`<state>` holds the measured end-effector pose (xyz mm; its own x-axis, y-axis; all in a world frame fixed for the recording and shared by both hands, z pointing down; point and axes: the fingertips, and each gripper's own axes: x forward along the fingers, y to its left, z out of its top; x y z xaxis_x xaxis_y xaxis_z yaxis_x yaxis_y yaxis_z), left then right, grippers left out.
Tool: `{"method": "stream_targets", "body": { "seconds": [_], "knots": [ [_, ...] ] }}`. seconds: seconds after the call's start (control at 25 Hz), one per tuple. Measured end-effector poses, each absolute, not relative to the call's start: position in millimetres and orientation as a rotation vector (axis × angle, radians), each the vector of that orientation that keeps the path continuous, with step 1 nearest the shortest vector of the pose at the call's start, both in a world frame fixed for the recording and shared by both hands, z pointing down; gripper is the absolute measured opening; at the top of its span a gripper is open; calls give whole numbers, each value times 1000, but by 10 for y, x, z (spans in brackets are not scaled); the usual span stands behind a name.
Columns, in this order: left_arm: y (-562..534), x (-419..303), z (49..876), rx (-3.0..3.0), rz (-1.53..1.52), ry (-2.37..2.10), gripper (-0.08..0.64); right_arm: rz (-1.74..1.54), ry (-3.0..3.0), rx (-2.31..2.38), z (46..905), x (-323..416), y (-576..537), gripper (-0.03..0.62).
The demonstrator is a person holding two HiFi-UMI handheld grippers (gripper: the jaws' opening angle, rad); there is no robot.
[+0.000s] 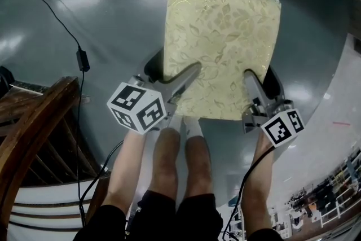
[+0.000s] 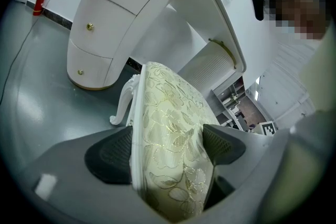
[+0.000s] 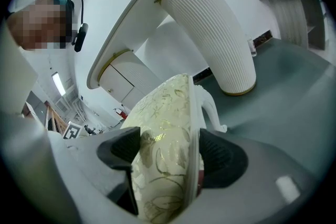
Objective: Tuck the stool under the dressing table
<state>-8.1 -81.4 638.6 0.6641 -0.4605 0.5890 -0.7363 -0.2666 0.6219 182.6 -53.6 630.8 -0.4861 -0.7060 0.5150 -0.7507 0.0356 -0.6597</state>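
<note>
The stool (image 1: pixel 221 42) is standing just ahead of my feet on the grey floor (image 1: pixel 113 25). Its far edge is pointing at the open space between the two white pedestals of the dressing table (image 2: pixel 123 18), and none of it is under the top yet. I am gripping it with both tools. My left gripper (image 1: pixel 189 73) is clamping the near left corner of the seat, one pad pressing into the gold-patterned cushion and the other bearing on the white frame beneath. My right gripper (image 1: pixel 252 80) is biting the near right corner the same way. I am holding the near edge at both ends because, as I judge it, that lets me push the seat straight and correct any swing toward either pedestal. Closing across cushion and frame together is giving the pads something rigid to bear on, though the padding is dimpling under them and could let the grip creep. A carved white leg (image 2: pixel 122 105) is showing below the seat, but I cannot tell whether the feet are resting on the floor or hanging just above it. A black cable (image 1: pixel 56 14) is lying off to my left, well apart from the path ahead. The push forward is what I am lining up for.
</note>
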Motion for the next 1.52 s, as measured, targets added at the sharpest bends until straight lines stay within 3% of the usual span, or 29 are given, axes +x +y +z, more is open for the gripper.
{"method": "stream_targets", "body": {
  "seconds": [1.52],
  "knots": [
    [-796, -79, 6371, 1952, 331, -957, 433, 1438, -2312, 1573, 6282, 1863, -527, 342]
  ]
}}
